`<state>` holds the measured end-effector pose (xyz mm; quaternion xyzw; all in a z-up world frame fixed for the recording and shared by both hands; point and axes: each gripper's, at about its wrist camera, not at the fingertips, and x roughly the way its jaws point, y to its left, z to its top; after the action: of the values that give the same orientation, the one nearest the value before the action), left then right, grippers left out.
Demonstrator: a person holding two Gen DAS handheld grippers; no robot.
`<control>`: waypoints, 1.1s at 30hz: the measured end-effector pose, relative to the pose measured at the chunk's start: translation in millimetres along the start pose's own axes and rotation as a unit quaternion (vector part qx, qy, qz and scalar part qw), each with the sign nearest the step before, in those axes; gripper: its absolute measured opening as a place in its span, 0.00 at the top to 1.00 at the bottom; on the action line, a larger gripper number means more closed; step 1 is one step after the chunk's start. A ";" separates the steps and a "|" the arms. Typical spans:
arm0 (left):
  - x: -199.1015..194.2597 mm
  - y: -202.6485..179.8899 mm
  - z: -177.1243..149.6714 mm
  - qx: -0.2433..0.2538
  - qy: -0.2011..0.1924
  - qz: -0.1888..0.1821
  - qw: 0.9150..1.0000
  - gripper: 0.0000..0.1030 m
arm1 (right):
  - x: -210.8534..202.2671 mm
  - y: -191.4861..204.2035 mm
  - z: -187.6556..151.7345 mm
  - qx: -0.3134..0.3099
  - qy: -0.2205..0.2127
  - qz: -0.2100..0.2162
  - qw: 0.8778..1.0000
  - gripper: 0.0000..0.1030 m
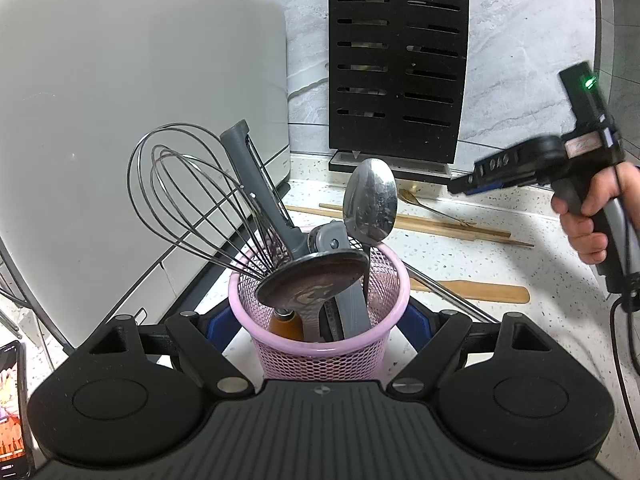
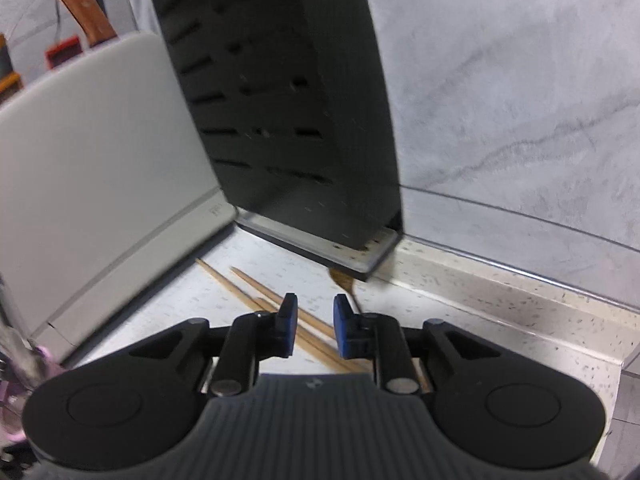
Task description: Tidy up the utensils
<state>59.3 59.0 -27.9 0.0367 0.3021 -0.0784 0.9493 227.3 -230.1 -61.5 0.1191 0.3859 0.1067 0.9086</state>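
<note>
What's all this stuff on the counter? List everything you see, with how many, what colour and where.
Mesh basket: one, pink, between the left fingers.
Whisk: one, steel, in basket.
Spoon: one, steel, in basket.
Chopsticks: two, wooden, on counter.
Spatula: one, wooden, right of basket.
Small spoon: one, brass-coloured, by knife block.
Knife block: one, black, against wall.
Appliance: one, white, left.
Phone: one, lit, lower left.
Left gripper: holds basket.
Right gripper: empty, over chopsticks.
Hand: holds right gripper.
</note>
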 end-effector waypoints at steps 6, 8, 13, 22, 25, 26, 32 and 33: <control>0.9 -1.0 0.4 0.001 0.000 0.001 1.000 0.08 | 24.6 -9.0 -6.4 -0.032 0.041 -0.041 0.998 0.82; 1.5 -1.9 0.6 0.002 0.001 0.002 1.000 0.08 | 31.4 -13.5 -6.0 -0.028 0.046 -0.047 0.997 0.82; 2.6 -2.3 0.2 0.007 0.001 0.003 1.000 0.08 | 42.3 -14.2 -6.5 -0.031 0.050 -0.051 0.997 0.82; 2.7 -2.6 0.7 0.006 0.002 0.002 1.000 0.08 | 44.0 -14.8 -7.0 -0.017 0.052 -0.062 0.997 0.91; 2.8 -2.6 0.6 0.006 0.001 0.002 1.000 0.08 | 42.8 -13.2 -8.0 -0.024 0.051 -0.064 0.996 0.92; 2.7 -2.3 0.6 0.006 0.002 0.002 1.000 0.08 | 42.6 -10.9 -8.8 -0.031 0.051 -0.065 0.996 0.93; 2.6 -1.7 0.3 0.007 0.001 0.001 1.000 0.08 | 38.4 -15.7 -7.5 -0.010 0.048 -0.055 0.997 1.00; 2.6 -2.0 0.3 0.007 0.001 0.001 1.000 0.08 | 36.7 -18.0 -6.9 -0.002 0.047 -0.053 0.997 1.00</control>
<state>61.2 56.7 -29.2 0.0437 0.3029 -0.0791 0.9487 249.0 -235.8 -96.4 0.0914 0.4340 0.0641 0.8940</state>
